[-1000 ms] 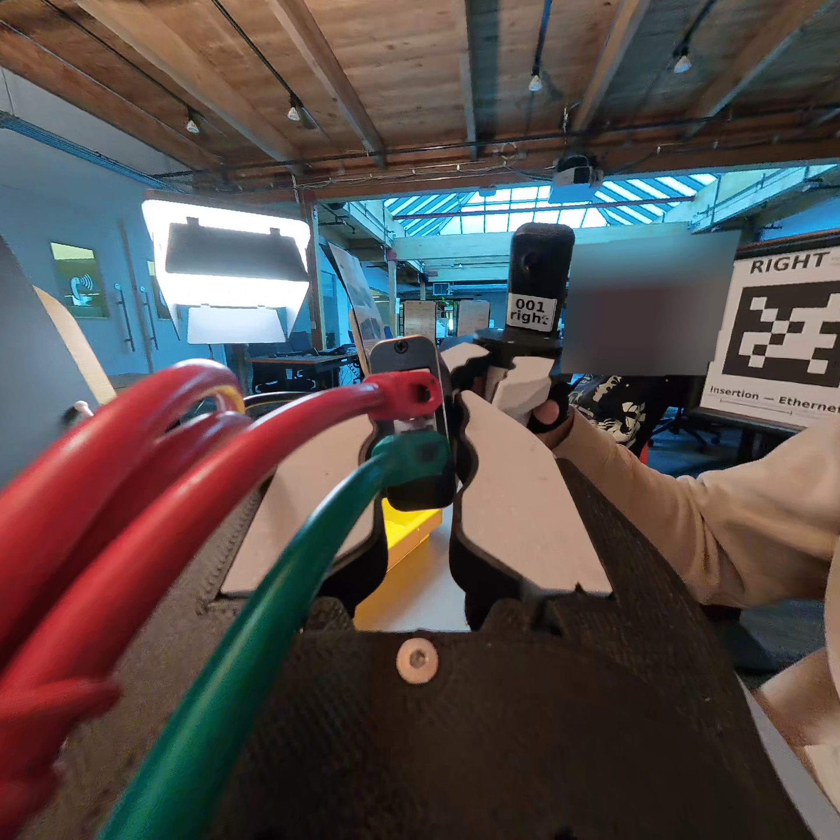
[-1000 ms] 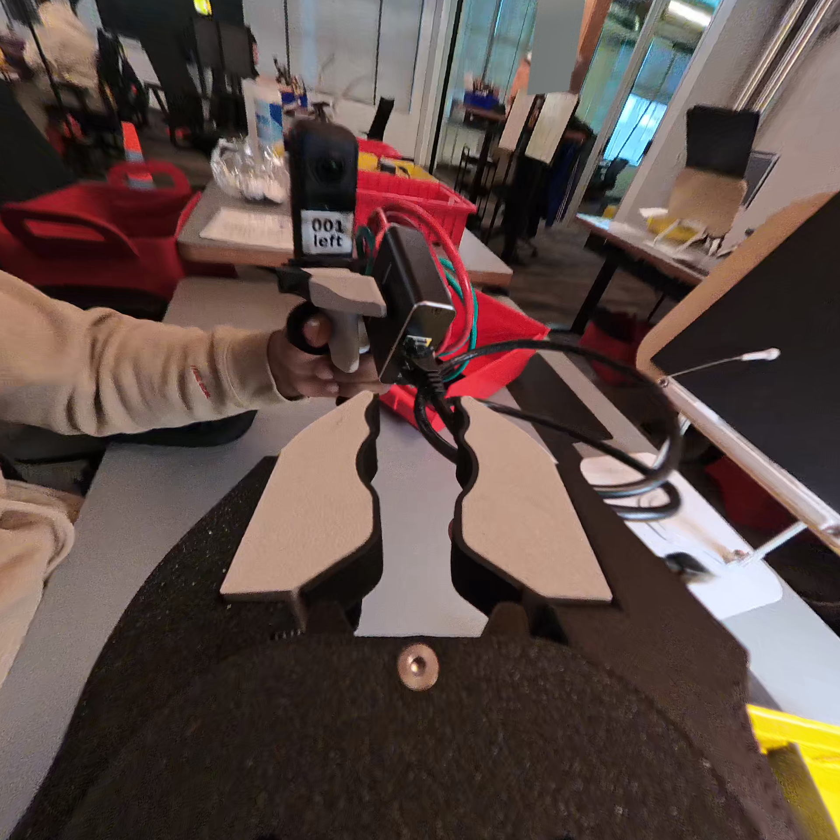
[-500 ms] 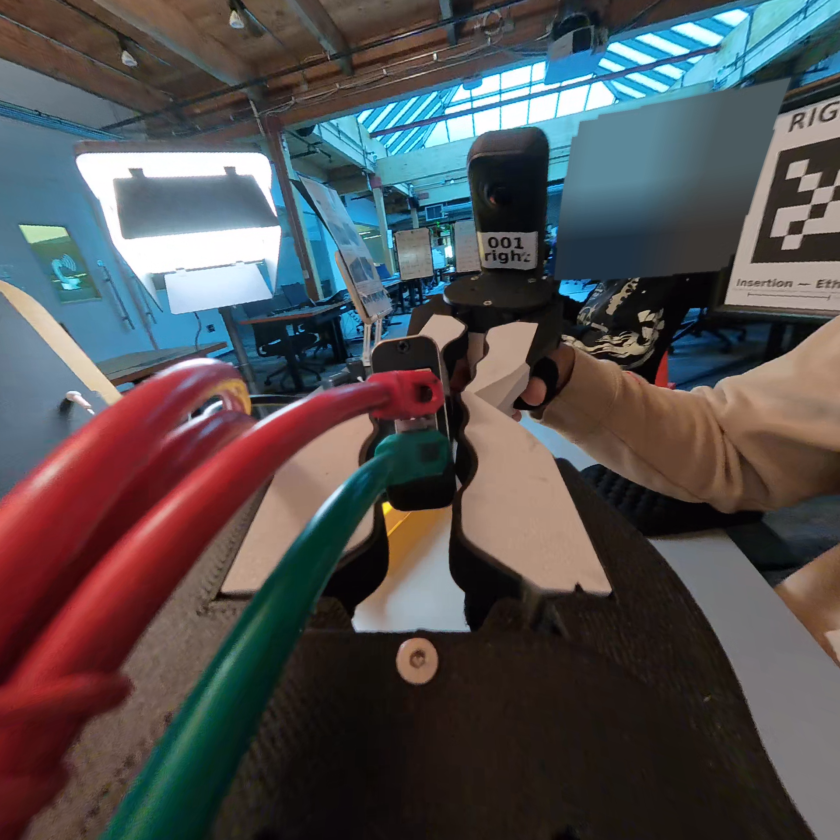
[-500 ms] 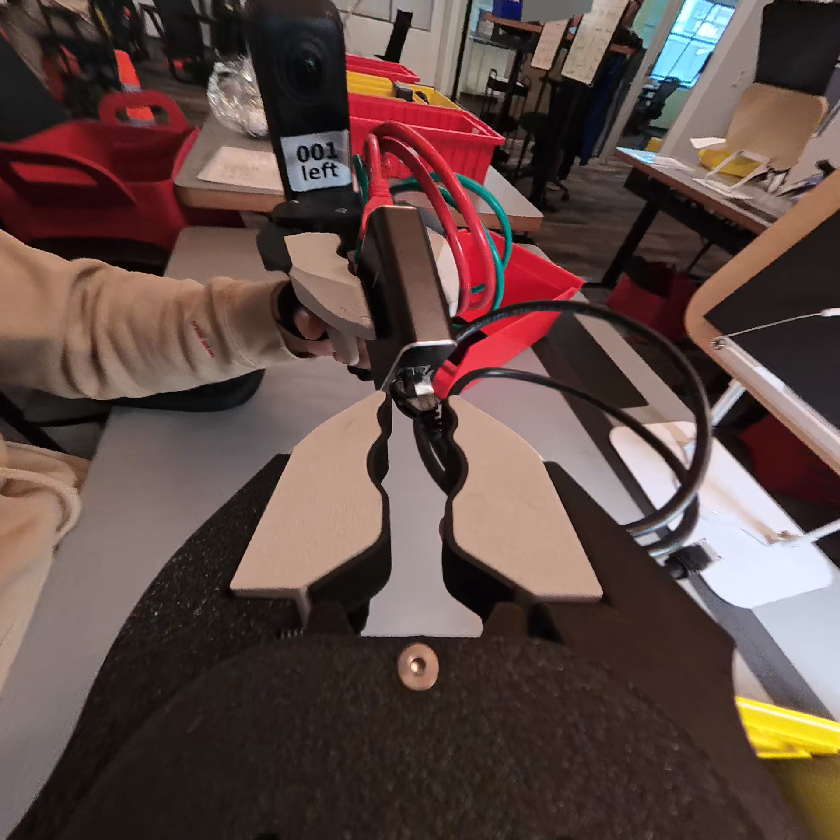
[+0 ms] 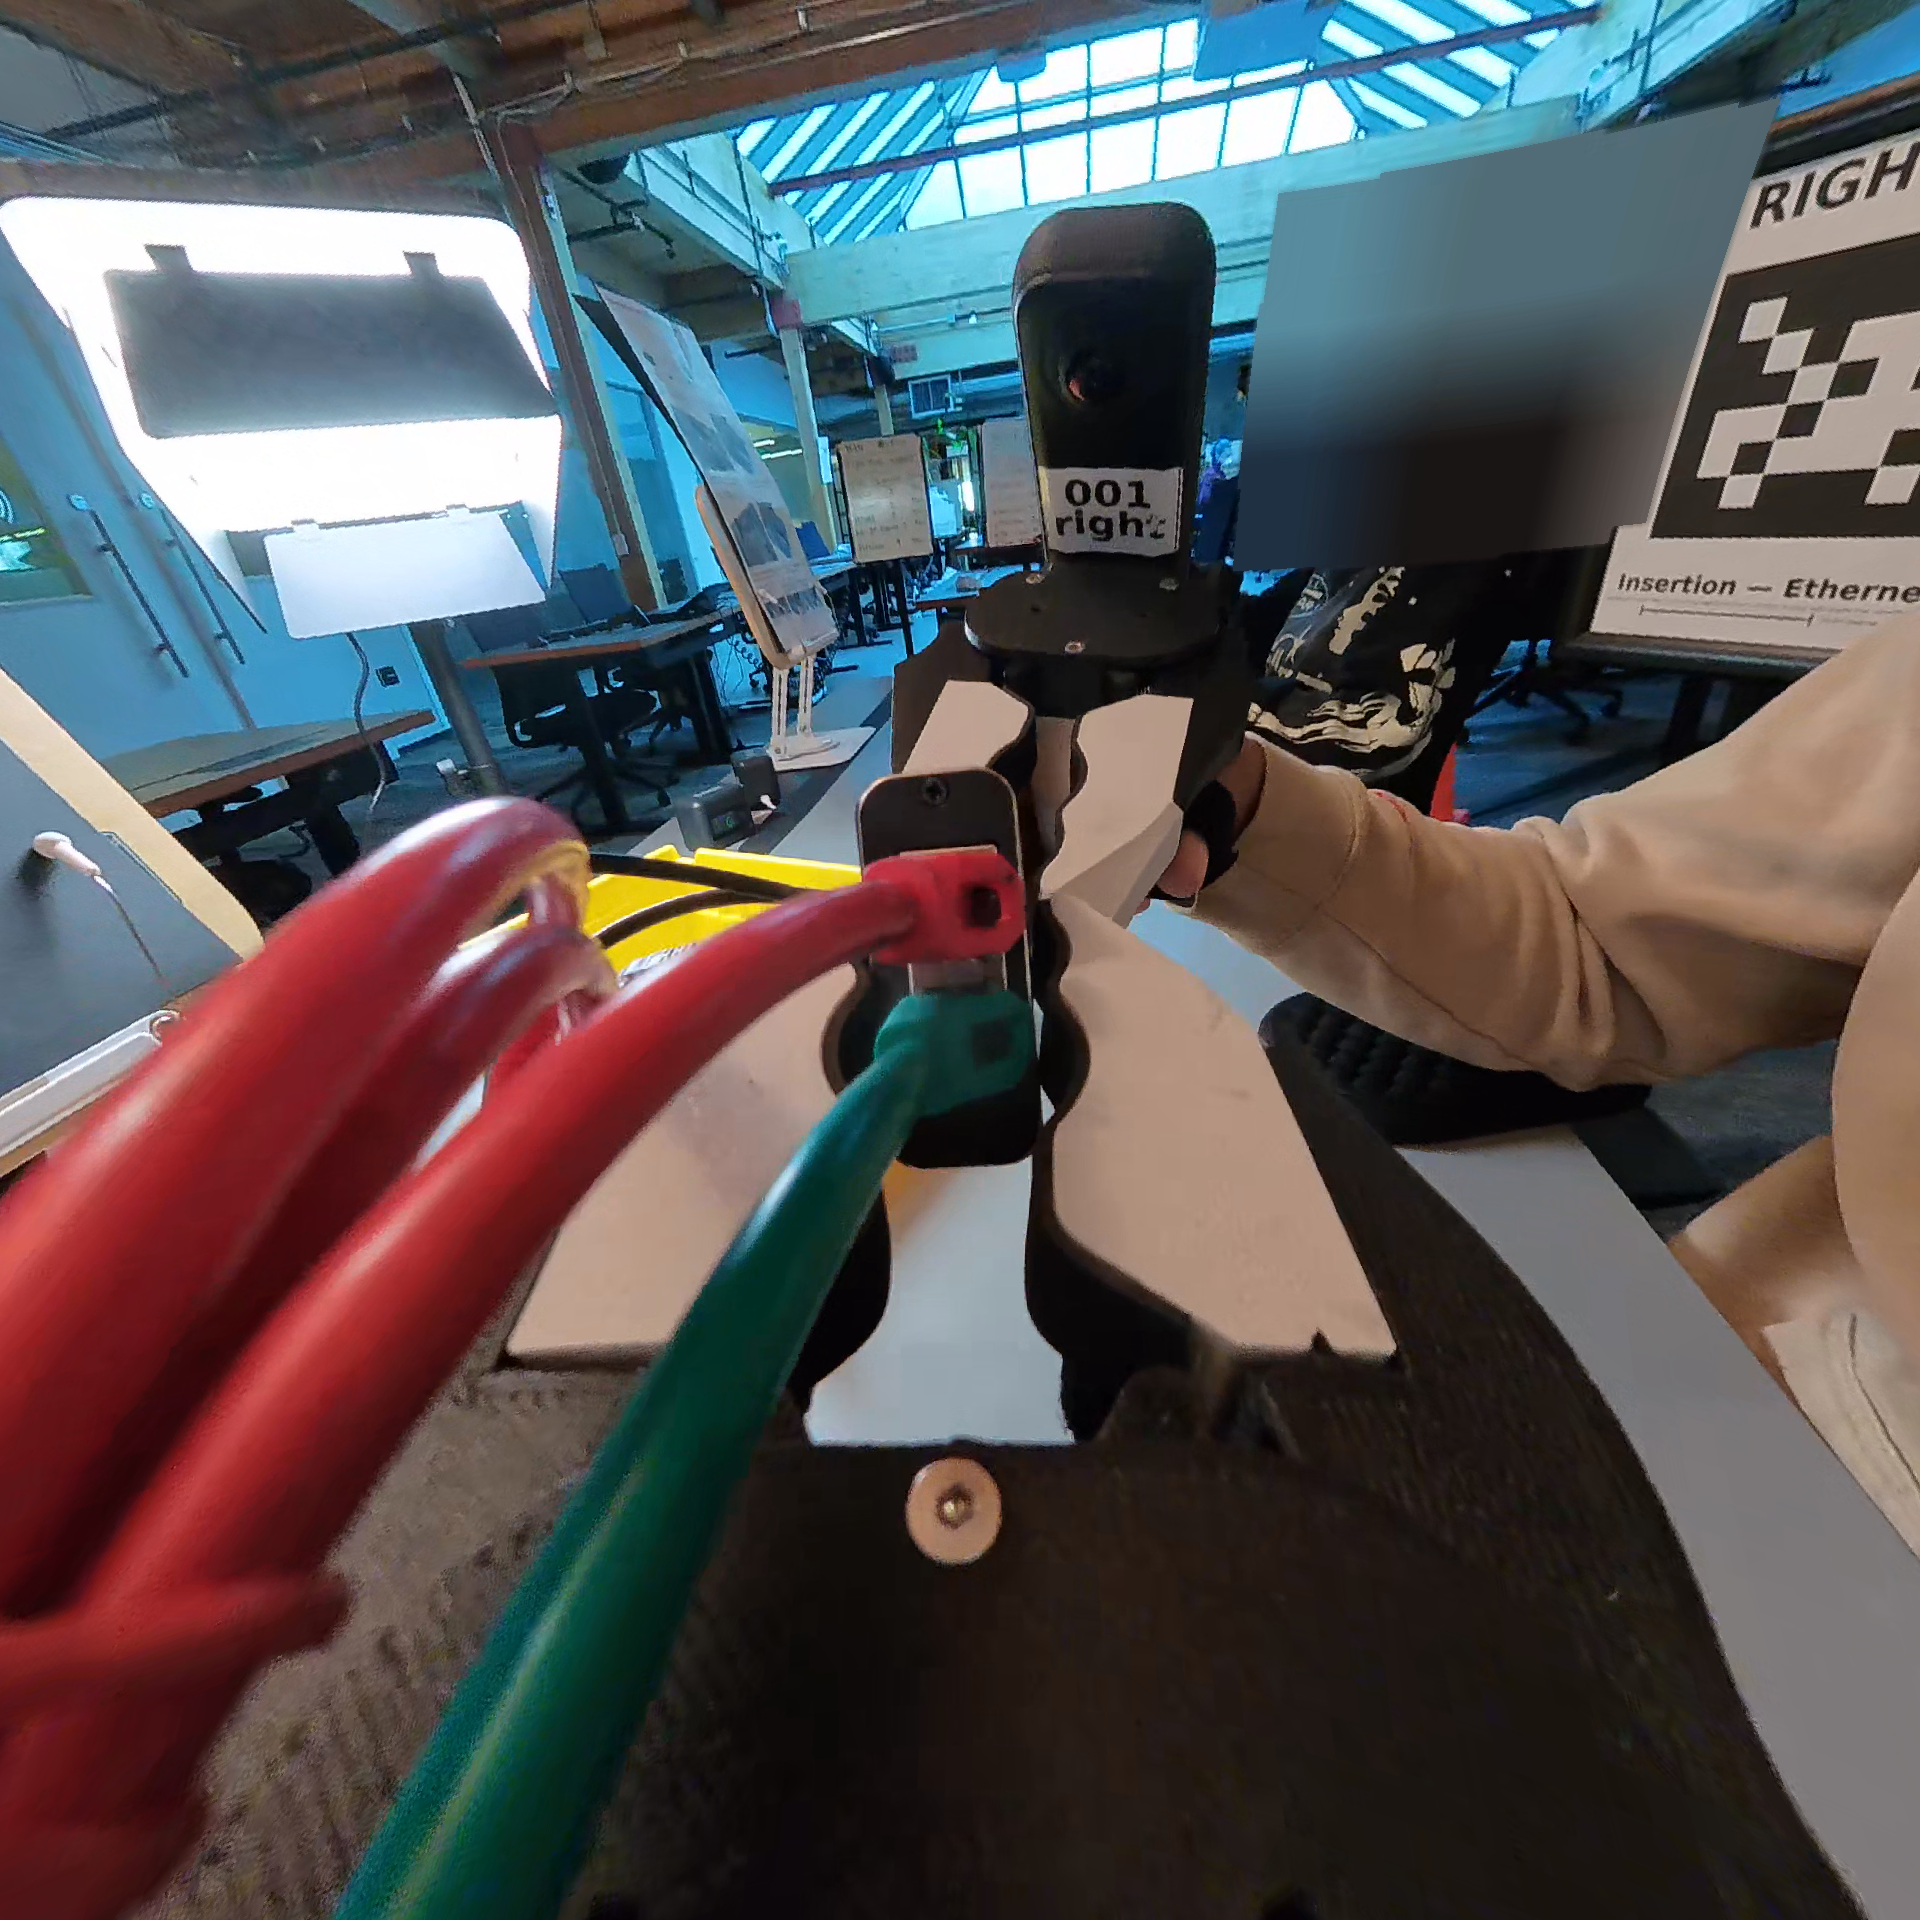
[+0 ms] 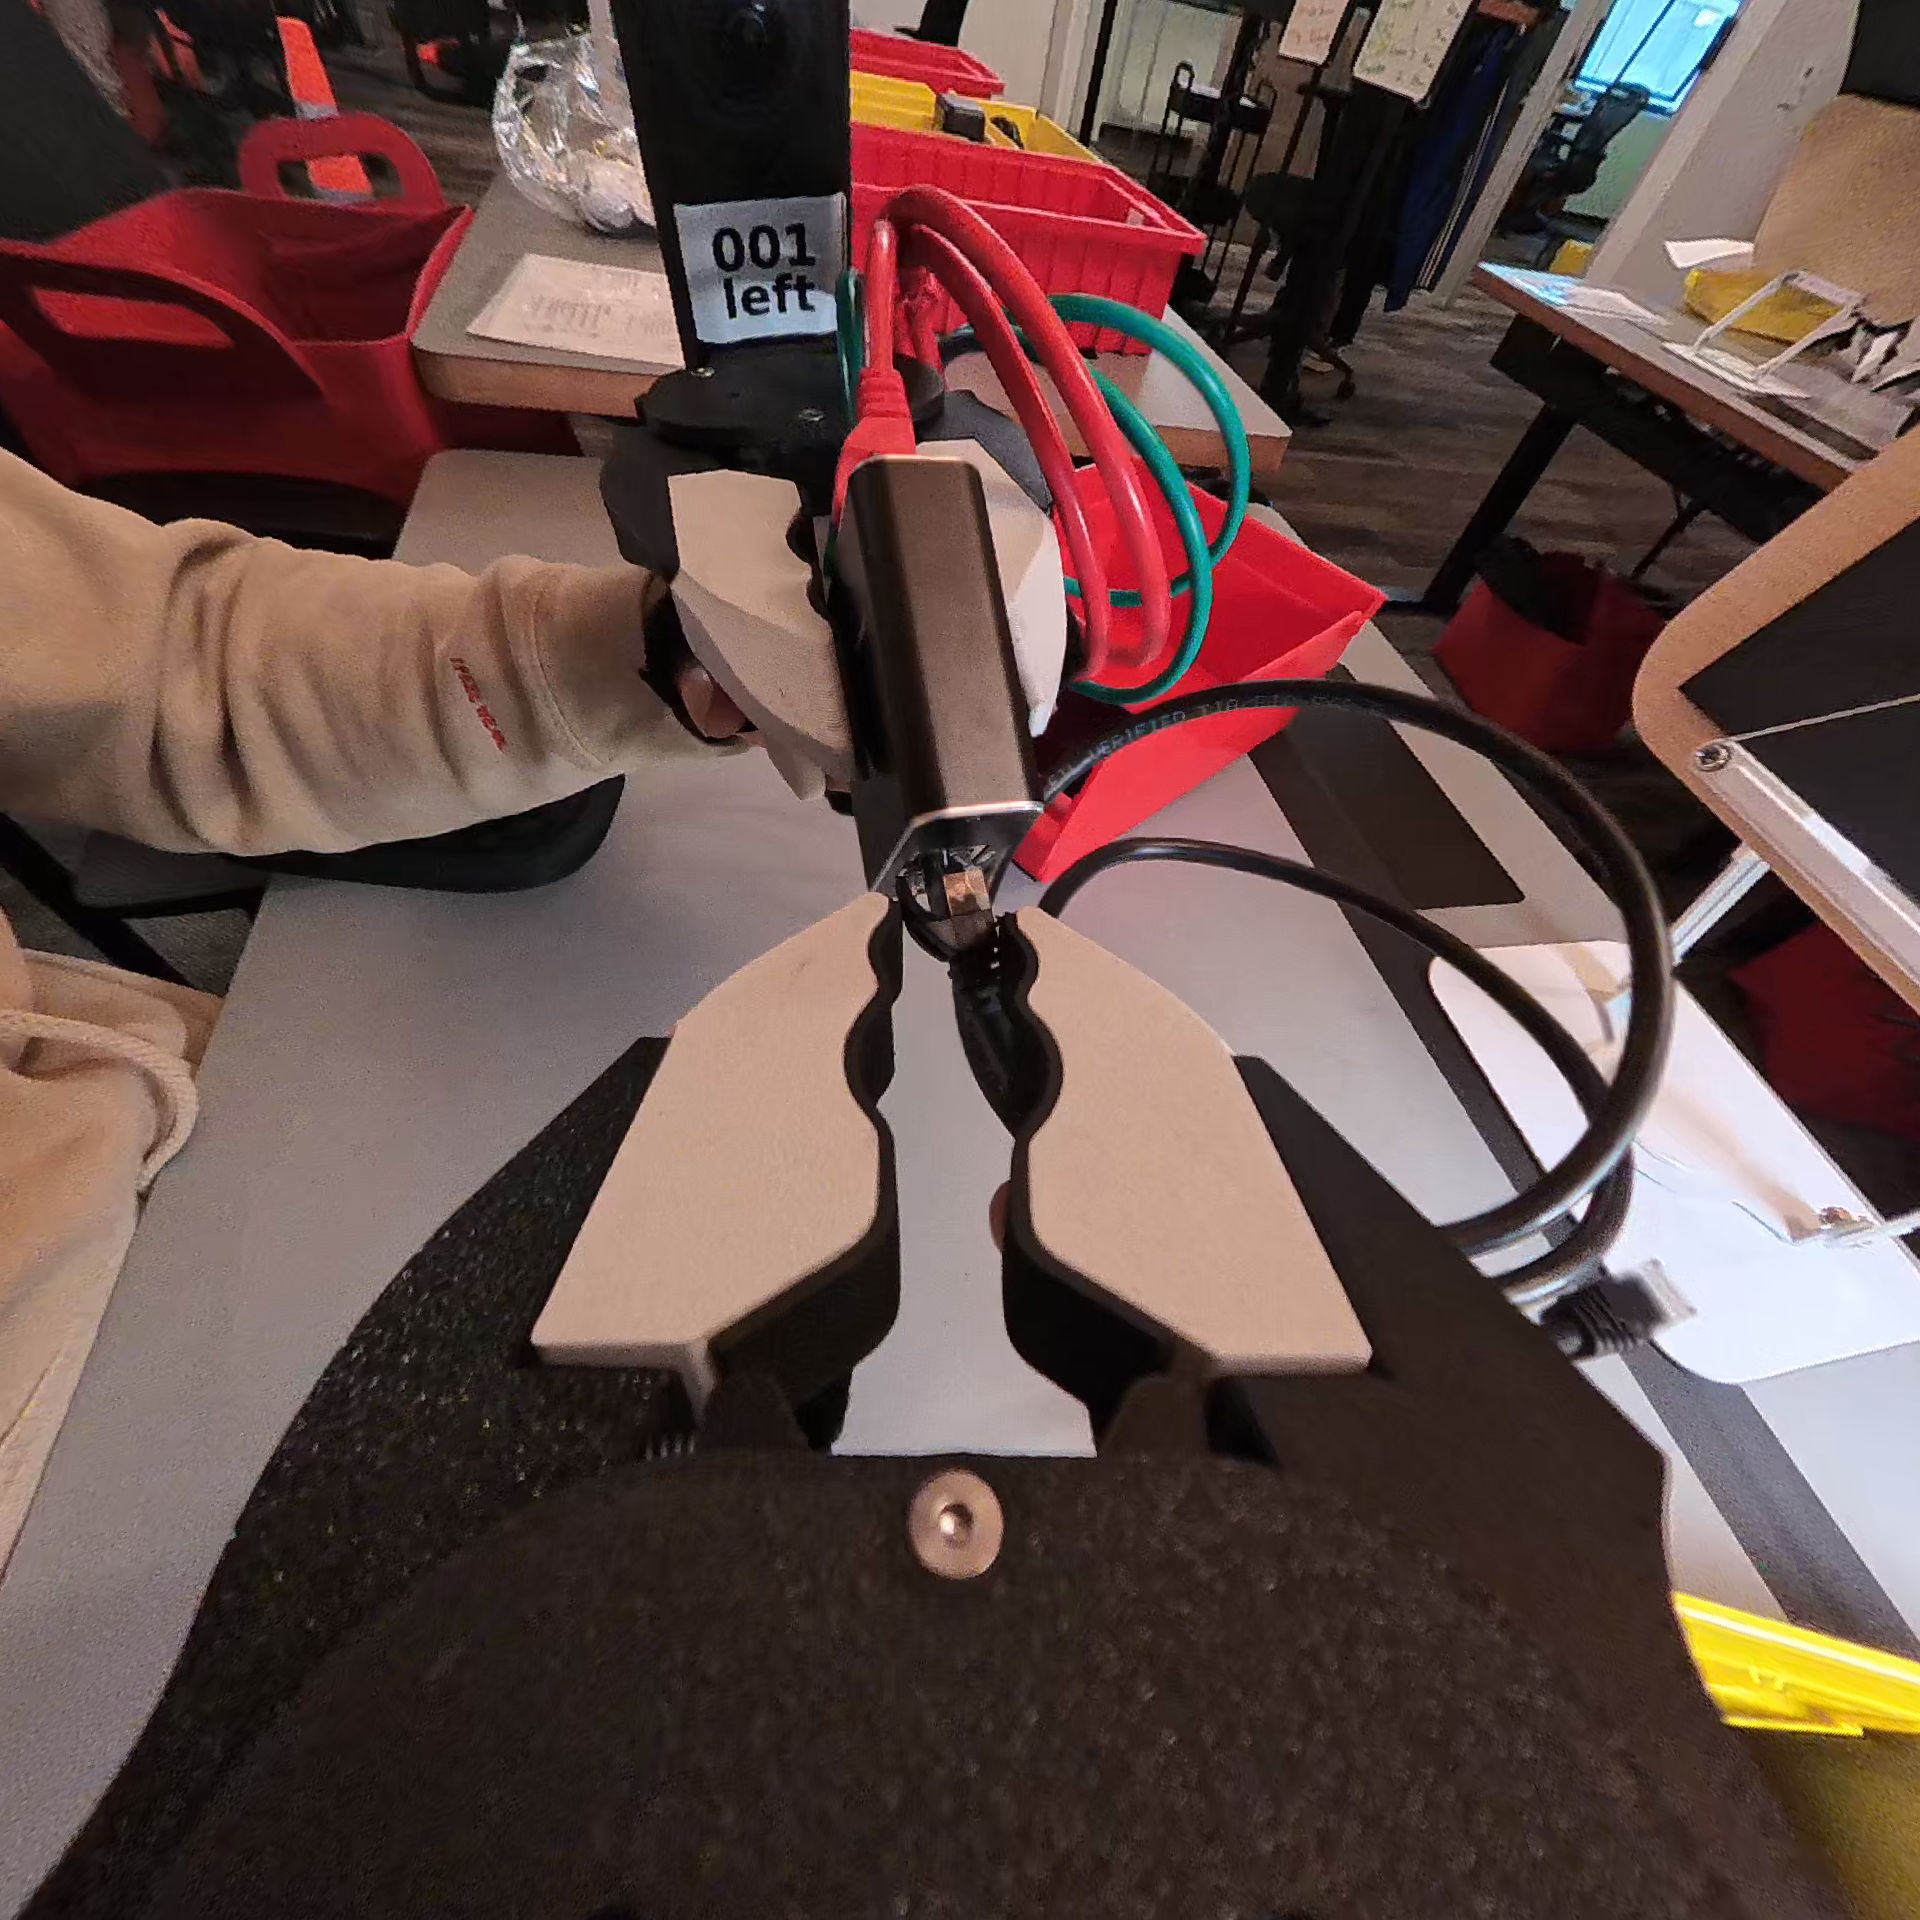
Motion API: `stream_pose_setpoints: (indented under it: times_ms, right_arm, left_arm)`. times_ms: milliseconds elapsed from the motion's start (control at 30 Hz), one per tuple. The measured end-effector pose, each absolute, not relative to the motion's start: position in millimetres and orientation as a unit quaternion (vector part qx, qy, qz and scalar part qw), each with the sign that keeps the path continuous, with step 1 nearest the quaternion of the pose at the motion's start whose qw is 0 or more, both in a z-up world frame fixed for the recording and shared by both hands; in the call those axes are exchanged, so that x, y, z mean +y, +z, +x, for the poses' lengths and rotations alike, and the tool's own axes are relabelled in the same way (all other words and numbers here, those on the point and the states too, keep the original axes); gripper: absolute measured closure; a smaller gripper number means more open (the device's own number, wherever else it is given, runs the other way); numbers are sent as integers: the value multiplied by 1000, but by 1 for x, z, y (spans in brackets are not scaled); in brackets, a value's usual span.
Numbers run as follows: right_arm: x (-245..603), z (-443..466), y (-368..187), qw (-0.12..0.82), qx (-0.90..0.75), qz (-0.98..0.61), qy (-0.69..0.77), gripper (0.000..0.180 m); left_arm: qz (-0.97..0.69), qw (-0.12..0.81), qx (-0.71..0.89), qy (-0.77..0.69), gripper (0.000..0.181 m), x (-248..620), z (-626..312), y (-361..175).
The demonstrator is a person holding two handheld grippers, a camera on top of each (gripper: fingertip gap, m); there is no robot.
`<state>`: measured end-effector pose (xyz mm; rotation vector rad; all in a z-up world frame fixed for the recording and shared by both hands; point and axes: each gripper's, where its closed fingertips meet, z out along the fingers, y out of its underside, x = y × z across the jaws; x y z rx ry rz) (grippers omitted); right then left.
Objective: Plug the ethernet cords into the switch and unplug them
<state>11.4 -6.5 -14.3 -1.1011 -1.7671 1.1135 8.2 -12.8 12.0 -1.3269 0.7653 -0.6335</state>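
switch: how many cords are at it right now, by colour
red cord: 1
green cord: 1
black cord: 1, gripped by the right tongs
total at the switch: 3

An open-plan workshop-office in a converted industrial building: exposed timber ceiling beams (image 5: 312,73) and a glazed skylight (image 5: 1091,114) run overhead. Rows of desks (image 5: 582,665) with office chairs (image 5: 540,717) and whiteboards (image 5: 891,499) fill the floor, lit by a studio softbox lamp (image 5: 312,416). Red parts bins (image 6: 1018,197) crowd grey worktables (image 6: 395,1039).
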Motion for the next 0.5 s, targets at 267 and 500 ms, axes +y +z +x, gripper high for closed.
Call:
stream_pose_setpoints:
  times_ms: [267,500]
  right_arm:
    - [3,-5,-25,398,-666,-475,414,163]
    - [10,-11,-20,422,-622,-497,432,164]
  left_arm:
    - [-600,686,329,-247,137,-8,2,11]
    - [-595,699,303,-257,155,-5,-4,16]
